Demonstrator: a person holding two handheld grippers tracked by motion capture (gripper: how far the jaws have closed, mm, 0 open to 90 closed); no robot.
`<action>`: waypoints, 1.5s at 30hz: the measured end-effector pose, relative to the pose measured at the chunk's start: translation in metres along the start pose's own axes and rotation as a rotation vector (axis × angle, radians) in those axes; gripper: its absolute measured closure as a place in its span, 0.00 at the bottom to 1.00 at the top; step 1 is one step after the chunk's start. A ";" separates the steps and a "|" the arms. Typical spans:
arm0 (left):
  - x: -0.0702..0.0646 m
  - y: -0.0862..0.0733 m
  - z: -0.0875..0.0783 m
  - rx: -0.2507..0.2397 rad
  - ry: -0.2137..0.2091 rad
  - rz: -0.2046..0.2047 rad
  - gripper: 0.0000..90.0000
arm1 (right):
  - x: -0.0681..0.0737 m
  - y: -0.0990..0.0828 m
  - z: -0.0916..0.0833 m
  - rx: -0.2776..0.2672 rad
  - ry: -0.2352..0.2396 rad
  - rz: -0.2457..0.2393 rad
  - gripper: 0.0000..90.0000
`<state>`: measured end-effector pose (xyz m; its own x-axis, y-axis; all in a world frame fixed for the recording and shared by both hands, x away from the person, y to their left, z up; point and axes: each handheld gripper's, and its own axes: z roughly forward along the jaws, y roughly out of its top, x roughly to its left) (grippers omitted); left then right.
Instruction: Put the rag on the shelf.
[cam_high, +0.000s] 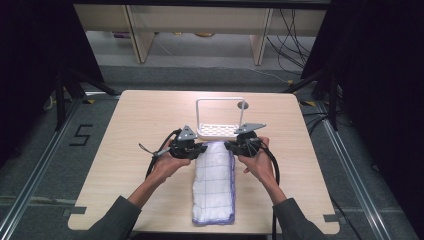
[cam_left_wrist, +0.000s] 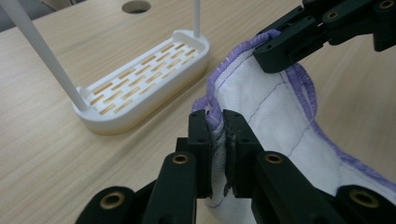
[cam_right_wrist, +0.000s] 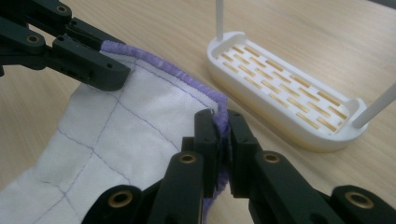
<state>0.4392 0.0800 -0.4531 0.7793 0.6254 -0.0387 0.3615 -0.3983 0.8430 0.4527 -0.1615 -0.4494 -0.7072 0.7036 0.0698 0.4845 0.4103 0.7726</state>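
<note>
A white cloth (cam_high: 214, 185) with purple stitched edging lies lengthwise on the wooden table, its far end lifted. My left gripper (cam_high: 199, 148) is shut on the cloth's far left corner (cam_left_wrist: 215, 116), the purple hem pinched between its black jaws. My right gripper (cam_high: 231, 146) is shut on the far right corner (cam_right_wrist: 220, 119) in the same way. Both hold the far edge a little above the table. Just beyond stands a white rack (cam_high: 218, 131) with a slotted base (cam_left_wrist: 140, 81) and a tall thin wire frame (cam_high: 220, 100).
A round hole (cam_high: 243, 105) sits in the tabletop behind the rack. The person's forearms in grey sleeves come in from the bottom edge. Cables trail from both grippers. Dark floor, rails and stand legs surround the table.
</note>
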 end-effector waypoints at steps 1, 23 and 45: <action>-0.001 0.001 -0.003 0.002 0.002 0.012 0.91 | 0.000 0.001 -0.007 0.008 0.009 -0.020 0.95; -0.009 0.049 -0.047 -0.098 -0.041 -0.016 0.91 | 0.019 0.035 -0.059 -0.124 0.013 -0.058 0.95; 0.021 0.144 -0.068 -0.155 0.000 0.000 0.91 | -0.011 0.118 -0.104 -0.248 -0.045 -0.039 0.95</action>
<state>0.4727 0.0817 -0.2961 0.7795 0.6252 -0.0388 0.2780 -0.2898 0.9158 0.4638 -0.1816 -0.2932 -0.6966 0.7173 0.0126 0.3119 0.2869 0.9058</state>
